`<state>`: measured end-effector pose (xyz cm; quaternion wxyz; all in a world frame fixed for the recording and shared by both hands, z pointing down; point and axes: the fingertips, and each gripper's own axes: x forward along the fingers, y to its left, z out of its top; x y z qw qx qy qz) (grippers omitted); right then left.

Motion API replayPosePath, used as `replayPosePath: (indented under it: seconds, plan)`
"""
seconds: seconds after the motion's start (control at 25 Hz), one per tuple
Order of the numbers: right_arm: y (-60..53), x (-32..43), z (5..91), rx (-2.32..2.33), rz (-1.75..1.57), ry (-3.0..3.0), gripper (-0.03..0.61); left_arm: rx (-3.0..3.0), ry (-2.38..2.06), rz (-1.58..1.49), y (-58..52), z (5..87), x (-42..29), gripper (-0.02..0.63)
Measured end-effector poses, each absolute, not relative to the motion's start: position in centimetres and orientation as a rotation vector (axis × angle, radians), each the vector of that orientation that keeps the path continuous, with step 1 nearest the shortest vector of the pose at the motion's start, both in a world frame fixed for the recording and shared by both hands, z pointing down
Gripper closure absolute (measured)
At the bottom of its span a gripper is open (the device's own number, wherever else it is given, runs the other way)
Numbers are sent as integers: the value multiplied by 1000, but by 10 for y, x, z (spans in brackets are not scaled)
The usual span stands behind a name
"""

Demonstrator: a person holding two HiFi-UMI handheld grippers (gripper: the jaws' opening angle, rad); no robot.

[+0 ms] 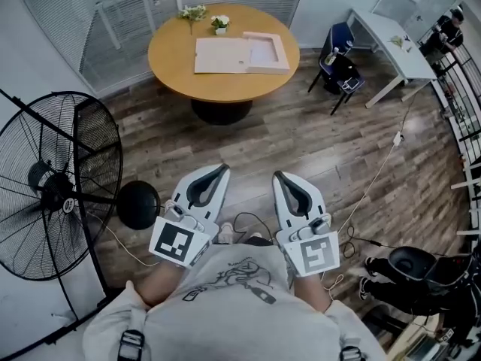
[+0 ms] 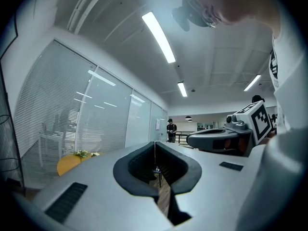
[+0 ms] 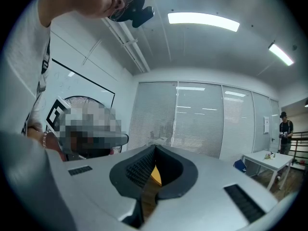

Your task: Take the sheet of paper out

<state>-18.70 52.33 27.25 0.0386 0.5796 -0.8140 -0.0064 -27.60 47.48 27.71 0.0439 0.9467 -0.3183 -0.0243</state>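
Fingertips meet, gripping nothing, on 2 white moulded plastic tools at lower centre: left gripper (image 1: 222, 169) and right gripper (image 1: 278, 175). At upper centre, a round orange wooden table (image 1: 173, 59) bears a flat beige open folder (image 1: 218, 56), seemingly holding the pale sheet of paper (image 1: 264, 51).

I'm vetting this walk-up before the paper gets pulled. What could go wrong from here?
A white cable trails across the floor ahead, a possible trip hazard. The flowers stand just behind the open folder on the round table; a careless reach might topple them. The left gripper and right gripper are shut and must open first.
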Motion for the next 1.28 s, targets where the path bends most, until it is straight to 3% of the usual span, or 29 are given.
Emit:
replayPosePath:
  seconds: [0.8, 1.28]
  plan:
    - [494, -190, 311, 1756, 125, -2429, 571, 2893, -976, -44, 449, 281, -280, 591]
    - [448, -185, 276, 1763, -51, -2521, 571, 2899, -1007, -54, 423, 282, -264, 591]
